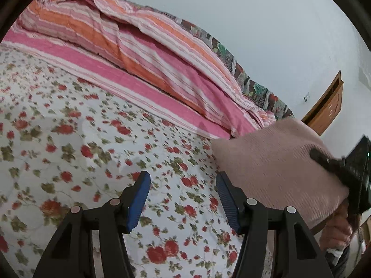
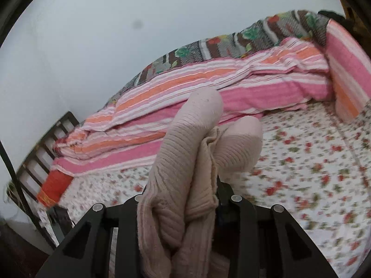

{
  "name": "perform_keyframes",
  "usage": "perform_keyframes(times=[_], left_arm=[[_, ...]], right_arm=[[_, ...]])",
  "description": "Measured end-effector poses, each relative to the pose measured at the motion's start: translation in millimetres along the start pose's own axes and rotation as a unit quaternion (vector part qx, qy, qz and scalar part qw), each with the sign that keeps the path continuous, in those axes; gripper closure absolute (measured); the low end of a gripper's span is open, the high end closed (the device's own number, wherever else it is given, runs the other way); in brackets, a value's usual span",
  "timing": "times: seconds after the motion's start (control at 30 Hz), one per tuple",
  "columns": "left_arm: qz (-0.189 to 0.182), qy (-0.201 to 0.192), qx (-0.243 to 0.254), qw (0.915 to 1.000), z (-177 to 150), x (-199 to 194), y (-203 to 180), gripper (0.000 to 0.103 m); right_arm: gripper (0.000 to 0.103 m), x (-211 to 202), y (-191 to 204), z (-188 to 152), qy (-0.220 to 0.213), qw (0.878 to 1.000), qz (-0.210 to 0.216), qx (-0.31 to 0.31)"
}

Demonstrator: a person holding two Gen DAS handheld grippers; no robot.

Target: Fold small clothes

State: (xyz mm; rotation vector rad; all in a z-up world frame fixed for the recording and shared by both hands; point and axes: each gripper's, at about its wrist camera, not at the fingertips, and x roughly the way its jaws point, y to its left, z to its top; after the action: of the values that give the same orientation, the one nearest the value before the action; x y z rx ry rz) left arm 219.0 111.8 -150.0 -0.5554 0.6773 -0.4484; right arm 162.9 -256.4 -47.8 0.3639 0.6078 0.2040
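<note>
In the left wrist view, the left gripper (image 1: pixel 183 197) is held open with nothing between its blue pads, above the floral bedsheet (image 1: pixel 69 139). At its right, the pink knitted garment (image 1: pixel 278 162) is seen lifted off the bed, pinched by the right gripper (image 1: pixel 324 162). Only the right wrist view shows the garment (image 2: pixel 185 173) bunched in ribbed folds between those jaws, with the striped quilt (image 2: pixel 208 88) behind.

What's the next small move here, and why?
Probably bring the open left gripper across to pinch the free edge of the pink knit garment. The right gripper holds it bunched above the floral bedsheet, so it can't be spread yet.
</note>
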Motion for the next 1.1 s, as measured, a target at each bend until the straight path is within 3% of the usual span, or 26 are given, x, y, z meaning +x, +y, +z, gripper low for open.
perform_keyframes(times=[0.07, 0.13, 0.17, 0.23, 0.3, 0.43, 0.47, 0.53, 0.63, 0.7, 0.83, 0.93, 1.03, 1.1], left_arm=[[0.0, -0.008, -0.003, 1.0, 3.2, -4.1, 4.2, 0.047], [0.003, -0.012, -0.008, 0.9999, 6.3, -6.6, 9.7, 0.047], [0.004, -0.014, -0.011, 0.9998, 7.4, -7.1, 12.7, 0.047], [0.01, -0.011, -0.016, 0.9998, 9.0, -5.5, 17.5, 0.047], [0.012, -0.004, -0.015, 0.9998, 8.6, -2.2, 18.4, 0.047], [0.016, 0.016, 0.014, 0.9996, 2.8, 6.9, 7.8, 0.047], [0.015, 0.02, 0.025, 0.9994, 0.7, 9.5, 3.0, 0.047], [0.013, 0.032, 0.049, 0.9982, -4.7, 15.8, -7.6, 0.047], [0.003, 0.053, 0.081, 0.9953, -13.8, 21.8, -21.4, 0.047], [0.0, 0.065, 0.117, 0.991, -23.5, 25.1, -35.0, 0.047], [-0.008, 0.08, 0.178, 0.9807, -45.0, 26.3, -56.8, 0.047], [-0.012, 0.09, 0.219, 0.9715, -59.5, 24.8, -68.7, 0.047], [0.015, 0.091, 0.26, 0.9612, -73.9, 28.2, -78.2, 0.045], [0.034, 0.091, 0.273, 0.9571, -80.4, 33.3, -82.0, 0.044]], right_arm=[[0.069, 18.9, 8.4, 2.7, 0.002, 0.999, 0.027, 0.031], [0.069, 36.4, 9.1, -0.6, -0.003, 0.993, 0.091, 0.074], [0.069, 46.5, 3.4, -4.7, -0.006, 0.986, 0.127, 0.108], [0.069, 66.8, -14.7, -15.5, -0.003, 0.973, 0.159, 0.168], [0.068, 93.3, -40.1, -31.8, 0.027, 0.97, 0.141, 0.197], [0.066, 130.5, -86.8, -68.4, 0.115, 0.972, 0.046, 0.201], [0.063, 128.6, -98.1, -73.8, 0.11, 0.971, 0.057, 0.204], [0.058, 116.6, -100.7, -69.7, 0.1, 0.978, 0.058, 0.174], [0.053, 90.6, -84.1, -57.6, 0.069, 0.995, 0.013, 0.074], [0.053, 76.8, -72.8, -56.1, 0.058, 0.998, 0.003, 0.015], [0.053, 50.7, -56.6, -64.6, 0.034, 0.997, 0.022, -0.067], [0.053, 40.2, -55.4, -77.4, 0.021, 0.994, 0.052, -0.096], [0.053, 39.0, -63.2, -89.4, 0.006, 0.993, 0.068, -0.094], [0.057, 49.8, -61.3, -90.4, 0.023, 0.993, 0.074, -0.085]])
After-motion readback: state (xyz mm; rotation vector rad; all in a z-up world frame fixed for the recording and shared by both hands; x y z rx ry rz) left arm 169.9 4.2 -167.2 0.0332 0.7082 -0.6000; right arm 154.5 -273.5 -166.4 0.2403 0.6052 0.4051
